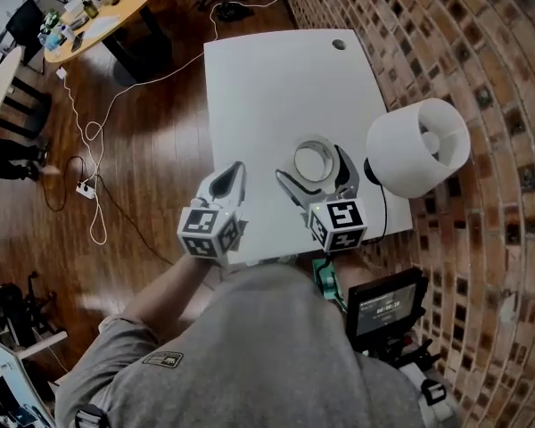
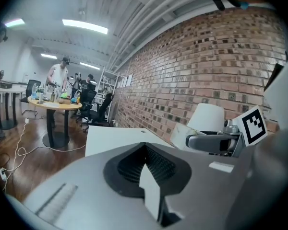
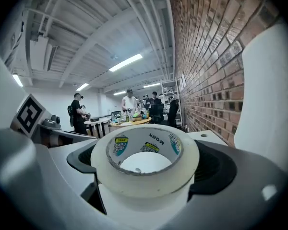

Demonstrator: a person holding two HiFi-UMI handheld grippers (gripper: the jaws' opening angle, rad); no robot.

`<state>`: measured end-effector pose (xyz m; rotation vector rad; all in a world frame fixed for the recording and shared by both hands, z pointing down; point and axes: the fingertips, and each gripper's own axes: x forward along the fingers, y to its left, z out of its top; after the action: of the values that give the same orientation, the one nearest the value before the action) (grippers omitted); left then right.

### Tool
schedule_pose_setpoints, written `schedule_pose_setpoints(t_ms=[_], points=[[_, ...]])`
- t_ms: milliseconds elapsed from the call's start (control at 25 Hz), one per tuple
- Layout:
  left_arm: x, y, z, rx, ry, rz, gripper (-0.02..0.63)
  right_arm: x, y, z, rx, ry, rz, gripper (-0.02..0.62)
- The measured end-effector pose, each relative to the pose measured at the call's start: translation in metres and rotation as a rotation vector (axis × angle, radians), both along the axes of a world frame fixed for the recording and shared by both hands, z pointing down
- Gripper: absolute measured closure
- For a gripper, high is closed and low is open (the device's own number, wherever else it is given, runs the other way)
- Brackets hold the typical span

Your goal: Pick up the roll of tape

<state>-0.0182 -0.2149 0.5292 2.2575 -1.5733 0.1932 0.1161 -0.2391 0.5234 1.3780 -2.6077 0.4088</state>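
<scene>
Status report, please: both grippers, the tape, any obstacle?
Left gripper shut, empty. Right gripper shut on the roll of tape. White fan close beside it, not touching.

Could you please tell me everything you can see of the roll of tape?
The roll of tape is a wide ring of translucent, whitish tape on a core with printed labels inside. It lies flat, hole up, seemingly on the white table, between the jaws of the right gripper, which stand close on both sides; whether they clamp it is unclear.
</scene>
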Motion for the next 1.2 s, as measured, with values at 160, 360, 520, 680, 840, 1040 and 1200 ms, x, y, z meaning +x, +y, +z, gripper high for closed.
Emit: schedule_pose_setpoints(t_ms=[160, 360, 520, 680, 840, 1040, 1200], points=[[0.0, -0.002, -0.025, 0.06, 0.017, 0.012, 0.604, 0.001, 0.0, -0.036, 0.053, -0.059, 0.021, 0.003], [0.005, -0.003, -0.047, 0.11, 0.03, 0.027, 0.604, 0.011, 0.004, -0.067, 0.084, -0.141, 0.057, 0.003], [0.012, -0.008, -0.058, 0.137, 0.042, 0.046, 0.604, 0.019, 0.002, -0.08, 0.094, -0.198, 0.086, 0.003], [0.022, -0.01, -0.063, 0.146, 0.053, 0.066, 0.604, 0.024, 0.003, -0.085, 0.09, -0.231, 0.093, 0.003], [0.028, -0.013, -0.066, 0.154, 0.055, 0.079, 0.604, 0.024, 0.002, -0.092, 0.091, -0.241, 0.085, 0.003], [0.027, -0.016, -0.072, 0.164, 0.056, 0.074, 0.604, 0.022, -0.001, -0.101, 0.095, -0.273, 0.071, 0.003], [0.027, -0.015, -0.077, 0.163, 0.065, 0.061, 0.604, 0.021, -0.001, -0.101, 0.086, -0.298, 0.065, 0.003]])
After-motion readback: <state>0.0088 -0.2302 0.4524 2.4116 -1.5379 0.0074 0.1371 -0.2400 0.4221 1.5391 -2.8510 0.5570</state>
